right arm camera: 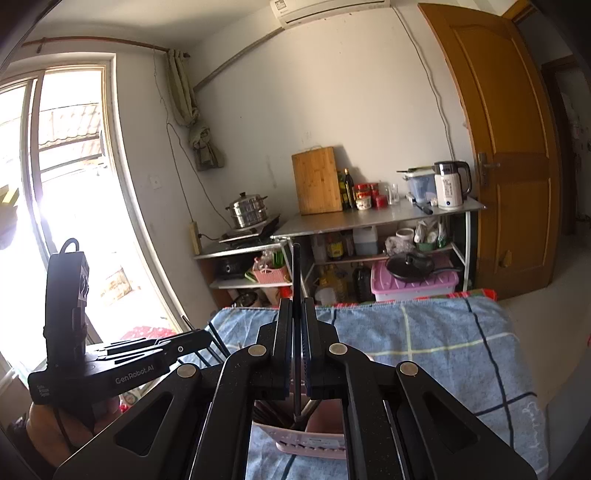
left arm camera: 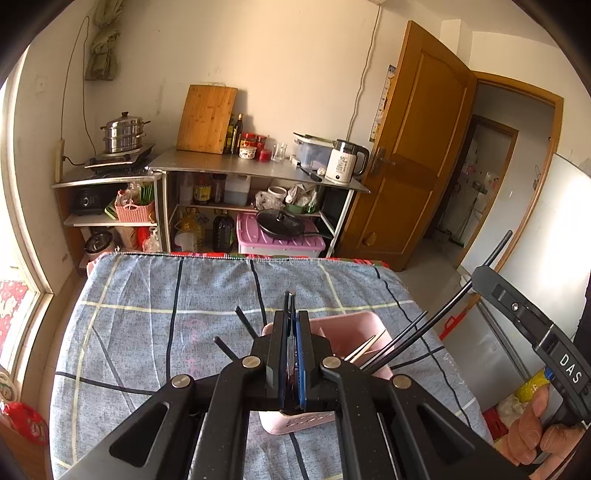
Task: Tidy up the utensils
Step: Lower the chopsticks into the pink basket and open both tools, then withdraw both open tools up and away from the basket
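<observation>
Left gripper (left arm camera: 291,325) clamped on thin dark utensils (left arm camera: 289,302). Right gripper (right arm camera: 295,325) pinching one slim black chopstick (right arm camera: 296,280). Below, pink slotted holder (left arm camera: 354,332) on the blue checked desk (left arm camera: 147,314).

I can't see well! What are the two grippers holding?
Left gripper: shut on a thin utensil.
Right gripper: shut on a black chopstick.

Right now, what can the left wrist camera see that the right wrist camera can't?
Only the left wrist view shows the open doorway into another room, and black chopsticks leaning in the pink holder.

Only the right wrist view shows the bright window and the air conditioner up high.

Both show the pink utensil holder on the blue checked cloth, the cutting board, the white kettle, and each gripper shut on a thin black utensil: left gripper, right gripper.
</observation>
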Tool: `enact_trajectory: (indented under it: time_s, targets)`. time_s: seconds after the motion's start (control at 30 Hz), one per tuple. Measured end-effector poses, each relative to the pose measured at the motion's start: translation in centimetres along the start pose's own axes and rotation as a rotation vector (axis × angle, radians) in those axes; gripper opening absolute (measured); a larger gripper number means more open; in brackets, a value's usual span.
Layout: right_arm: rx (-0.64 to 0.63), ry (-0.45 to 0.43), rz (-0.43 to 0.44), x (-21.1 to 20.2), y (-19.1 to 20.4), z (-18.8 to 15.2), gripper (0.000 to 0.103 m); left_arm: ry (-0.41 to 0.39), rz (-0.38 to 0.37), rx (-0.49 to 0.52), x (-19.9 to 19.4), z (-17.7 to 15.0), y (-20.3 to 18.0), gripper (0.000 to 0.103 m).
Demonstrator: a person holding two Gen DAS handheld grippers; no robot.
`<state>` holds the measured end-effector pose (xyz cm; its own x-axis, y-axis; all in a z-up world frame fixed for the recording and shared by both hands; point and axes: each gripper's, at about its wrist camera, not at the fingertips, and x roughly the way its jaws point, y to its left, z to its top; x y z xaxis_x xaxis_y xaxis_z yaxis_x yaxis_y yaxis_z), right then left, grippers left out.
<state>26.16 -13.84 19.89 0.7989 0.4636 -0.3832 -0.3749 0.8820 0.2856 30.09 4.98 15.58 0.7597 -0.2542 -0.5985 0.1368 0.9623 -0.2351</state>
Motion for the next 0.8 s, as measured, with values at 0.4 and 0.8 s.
enact_trajectory:
  time_s: [0.4,0.8]
  targets:
    - [0.012,0.103,-0.018,3.1,-0.6,-3.4,0.004,0.08,-0.002,-0.009,3.3,-2.5,0.9,0.004]
    - [-0.001,0.16,-0.007,2.8,-0.7,-4.6,0.007,0.041,-0.005,0.006,1.9,-3.2,0.6,0.025]
